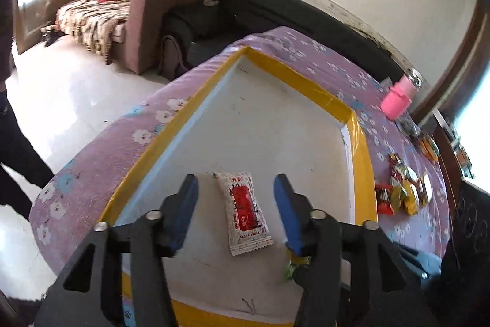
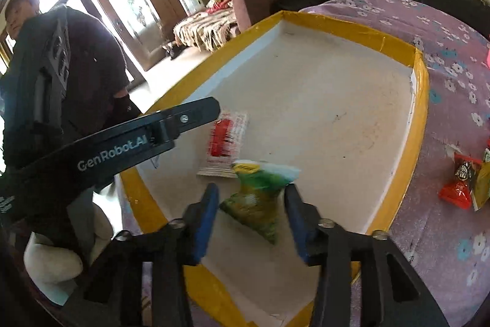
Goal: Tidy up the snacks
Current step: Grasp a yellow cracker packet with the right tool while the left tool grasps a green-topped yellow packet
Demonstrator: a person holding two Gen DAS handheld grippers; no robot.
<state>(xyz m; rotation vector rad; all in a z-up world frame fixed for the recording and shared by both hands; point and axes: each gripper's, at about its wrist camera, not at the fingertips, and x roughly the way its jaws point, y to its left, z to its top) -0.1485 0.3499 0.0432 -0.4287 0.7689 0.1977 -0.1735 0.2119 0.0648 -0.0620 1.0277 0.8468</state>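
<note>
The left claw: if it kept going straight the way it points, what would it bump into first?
Most likely the red-and-white snack packet lying between the open left claw fingers on the floor of the white tray, though depth is hard to judge.

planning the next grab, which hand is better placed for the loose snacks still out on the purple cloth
Right, probably: the loose wrappers lie just past the yellow-rimmed tray on the right gripper's side; left gripper hangs further off.

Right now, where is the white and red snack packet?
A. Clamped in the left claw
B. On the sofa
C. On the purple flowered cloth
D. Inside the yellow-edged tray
D: the white and red packet lies flat on the tray floor, between the open left claw fingers, untouched.
</note>
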